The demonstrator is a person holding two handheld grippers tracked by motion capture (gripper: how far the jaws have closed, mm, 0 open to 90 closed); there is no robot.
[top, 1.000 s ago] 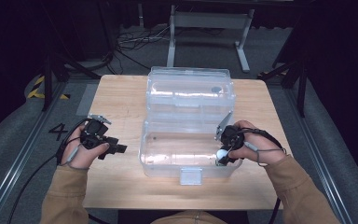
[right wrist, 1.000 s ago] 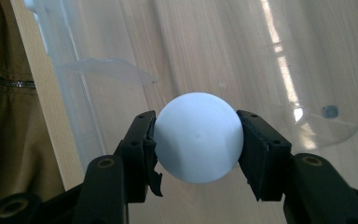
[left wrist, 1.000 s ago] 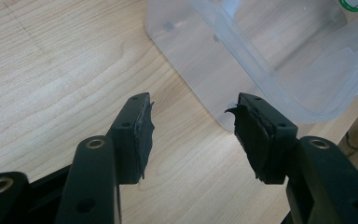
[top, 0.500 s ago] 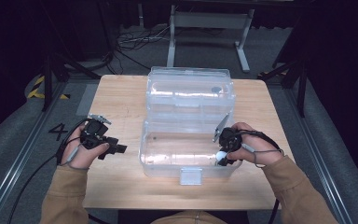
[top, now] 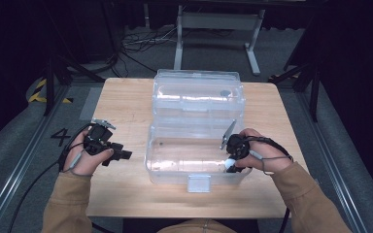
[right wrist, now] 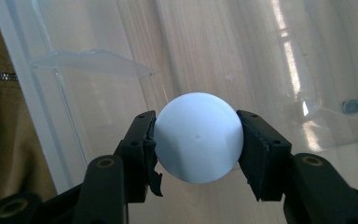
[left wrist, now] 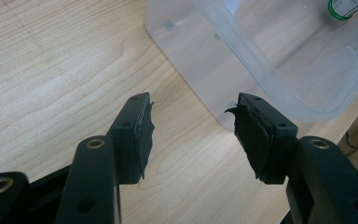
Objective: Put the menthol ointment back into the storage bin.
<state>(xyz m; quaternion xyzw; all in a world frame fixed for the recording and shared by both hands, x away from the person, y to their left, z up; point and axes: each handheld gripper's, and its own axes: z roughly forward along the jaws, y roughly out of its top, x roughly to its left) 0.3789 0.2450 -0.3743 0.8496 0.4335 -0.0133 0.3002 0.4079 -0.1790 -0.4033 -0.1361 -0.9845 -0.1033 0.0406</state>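
A clear plastic box (top: 171,171) stands open in the middle of the wooden table (top: 126,104), its lid (top: 196,92) folded back. My right gripper (top: 229,162) reaches down into the box's right end and is shut on a white ball (top: 229,164). In the right gripper view both pads press the sides of the white ball (right wrist: 196,135), held by my right gripper (right wrist: 196,142) over the box floor near a clear wall (right wrist: 42,93). My left gripper (top: 122,156) rests left of the box. Its jaws are open and empty, pointing at a corner of the box (left wrist: 261,60); left gripper (left wrist: 191,126).
A white latch tab (top: 198,183) hangs at the box's front edge. Bare tabletop lies left of the box and along the near edge. Beyond the table are a metal stand (top: 213,22), cables on the floor and a dark rail (top: 48,92) at the left.
My right gripper with the ball has edged slightly toward the near side of the box. The left gripper has stayed where it was.
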